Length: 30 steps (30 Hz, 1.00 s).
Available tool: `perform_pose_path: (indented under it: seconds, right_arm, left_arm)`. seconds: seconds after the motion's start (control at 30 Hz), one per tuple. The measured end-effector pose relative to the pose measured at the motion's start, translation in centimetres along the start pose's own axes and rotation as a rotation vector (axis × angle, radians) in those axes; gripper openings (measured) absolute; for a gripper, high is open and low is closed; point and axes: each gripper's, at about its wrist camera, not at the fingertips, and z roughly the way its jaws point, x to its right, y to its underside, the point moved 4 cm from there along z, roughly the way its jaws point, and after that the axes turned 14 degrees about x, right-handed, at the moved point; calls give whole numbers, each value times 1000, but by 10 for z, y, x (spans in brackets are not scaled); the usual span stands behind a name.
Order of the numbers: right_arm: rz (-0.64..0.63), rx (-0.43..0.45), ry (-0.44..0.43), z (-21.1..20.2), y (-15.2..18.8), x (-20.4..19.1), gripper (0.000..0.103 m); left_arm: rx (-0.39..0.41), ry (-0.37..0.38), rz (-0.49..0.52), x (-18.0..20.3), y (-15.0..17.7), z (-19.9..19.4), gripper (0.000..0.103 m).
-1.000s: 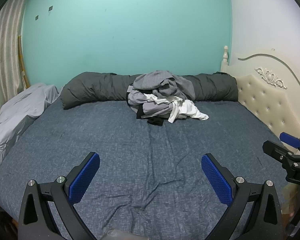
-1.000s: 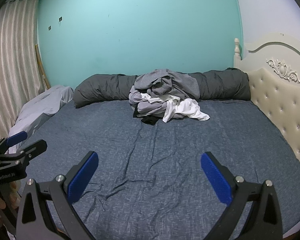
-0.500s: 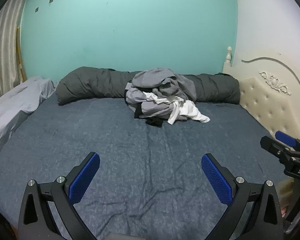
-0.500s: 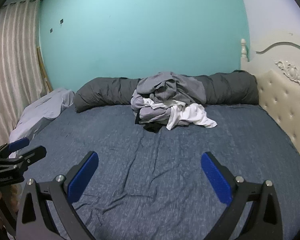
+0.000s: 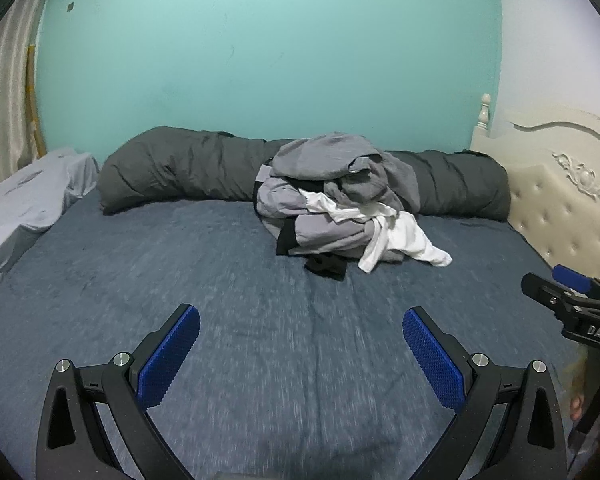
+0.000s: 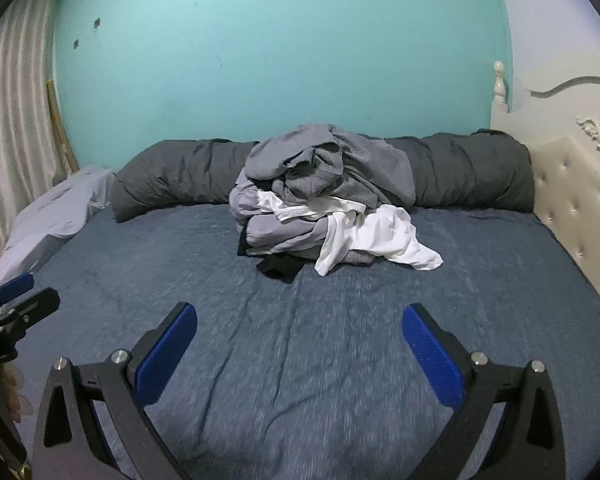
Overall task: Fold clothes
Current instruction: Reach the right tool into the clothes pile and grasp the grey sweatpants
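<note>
A heap of clothes lies at the far middle of the blue bed: grey garments on top, a white shirt spilling to the right, a black piece at the front. My left gripper hovers open over the bare sheet, well short of the heap. My right gripper is open too, holding nothing, also short of the heap. Each gripper shows at the edge of the other's view.
A rolled dark grey duvet lies along the turquoise wall behind the heap. A pale grey pillow sits at the left. A cream tufted headboard bounds the right side, a curtain the left.
Both grippers have moved forward and lower over the bed toward the heap, which now looks larger. Their jaws stayed open.
</note>
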Motion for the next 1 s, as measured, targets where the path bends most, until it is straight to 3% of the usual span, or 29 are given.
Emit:
perform_pose_path:
  seconds: [0.3,0.53,0.77,0.93,1.0]
  right_arm:
    - [-10,-32,-5,110,-1,5,103]
    - [31,-50,-5,169,-32,11,103]
    - [49,-72,-9,240,-66,9,102]
    - [28,-100,-10,294,-79,1,94]
    - [20,-113,-13,315,-82,-3,85]
  left_arm:
    - [-81,13,-38,-20,18,109,103]
    - [-141,-9,-50,-31,20,150,103]
    - [-162,-9,-50,-48,1,182,103]
    - [-169,-14,-73,-64,-8,202,103]
    - [-179,-18,-79,-70,-9,210,103]
